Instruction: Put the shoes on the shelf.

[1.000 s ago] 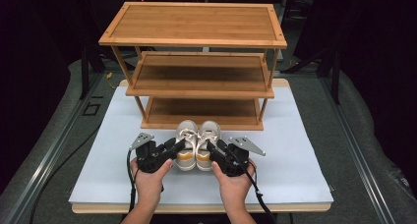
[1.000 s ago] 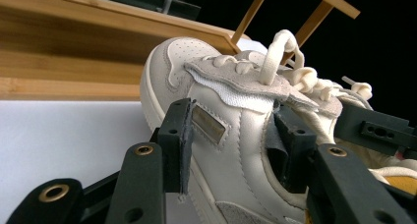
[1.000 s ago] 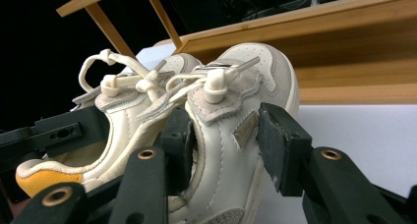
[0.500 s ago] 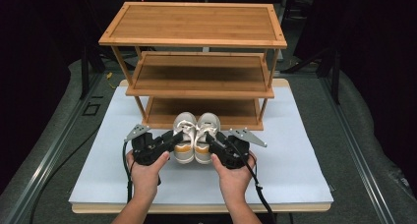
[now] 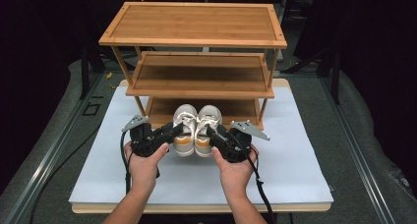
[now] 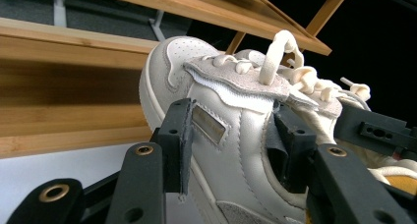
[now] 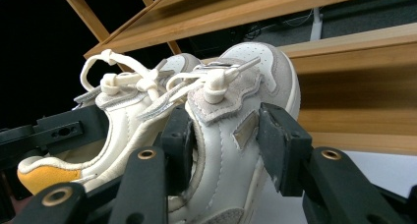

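A pair of white sneakers with orange heels hangs side by side above the white mat (image 5: 295, 150), toes toward the bamboo rack (image 5: 196, 27). My left gripper (image 5: 173, 133) is shut on the left sneaker (image 5: 184, 126). In the left gripper view one jaw sits on the outer side and the other inside the collar; the left gripper (image 6: 233, 128) pinches the wall of the left sneaker (image 6: 187, 62). My right gripper (image 5: 215, 134) is shut on the right sneaker (image 5: 206, 126) the same way, as the right gripper (image 7: 228, 140) and right sneaker (image 7: 255, 62) show close up.
The three-tier bamboo rack stands at the back of the mat, its bottom shelf (image 5: 236, 108) just beyond the toes and its middle shelf (image 5: 201, 74) above them. Black cables trail from both grippers toward the table's front edge (image 5: 196, 208).
Both hands have lifted the sneakers off the mat and carried them a little toward the rack. The grips look the same.
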A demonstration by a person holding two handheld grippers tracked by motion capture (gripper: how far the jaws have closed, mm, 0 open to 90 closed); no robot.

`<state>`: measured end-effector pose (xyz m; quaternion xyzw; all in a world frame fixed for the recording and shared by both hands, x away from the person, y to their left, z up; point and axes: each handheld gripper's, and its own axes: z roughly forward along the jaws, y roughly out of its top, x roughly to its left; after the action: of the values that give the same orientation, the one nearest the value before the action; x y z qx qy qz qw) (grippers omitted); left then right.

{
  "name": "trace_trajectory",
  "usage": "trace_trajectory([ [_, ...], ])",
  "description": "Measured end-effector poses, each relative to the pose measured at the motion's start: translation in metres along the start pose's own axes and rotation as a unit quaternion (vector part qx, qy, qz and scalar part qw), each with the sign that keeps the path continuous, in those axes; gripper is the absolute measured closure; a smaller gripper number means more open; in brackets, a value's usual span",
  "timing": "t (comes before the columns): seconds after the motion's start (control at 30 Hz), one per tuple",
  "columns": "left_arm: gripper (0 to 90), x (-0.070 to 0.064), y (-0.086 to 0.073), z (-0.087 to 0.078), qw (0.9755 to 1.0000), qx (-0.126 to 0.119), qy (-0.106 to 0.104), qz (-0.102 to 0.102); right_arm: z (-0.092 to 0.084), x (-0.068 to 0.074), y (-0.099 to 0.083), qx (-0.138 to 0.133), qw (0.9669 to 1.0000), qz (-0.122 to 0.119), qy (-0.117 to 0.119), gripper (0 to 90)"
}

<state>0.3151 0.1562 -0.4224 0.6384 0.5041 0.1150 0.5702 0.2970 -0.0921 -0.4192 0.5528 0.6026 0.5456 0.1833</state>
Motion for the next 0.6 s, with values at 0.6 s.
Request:
trace_trajectory([
  [0.6, 56.8, -0.006, 0.025, -0.007, 0.9999, -0.009, 0.0, 0.012, -0.004, 0.009, 0.021, -0.002, 0.9999, -0.01, 0.006, 58.2],
])
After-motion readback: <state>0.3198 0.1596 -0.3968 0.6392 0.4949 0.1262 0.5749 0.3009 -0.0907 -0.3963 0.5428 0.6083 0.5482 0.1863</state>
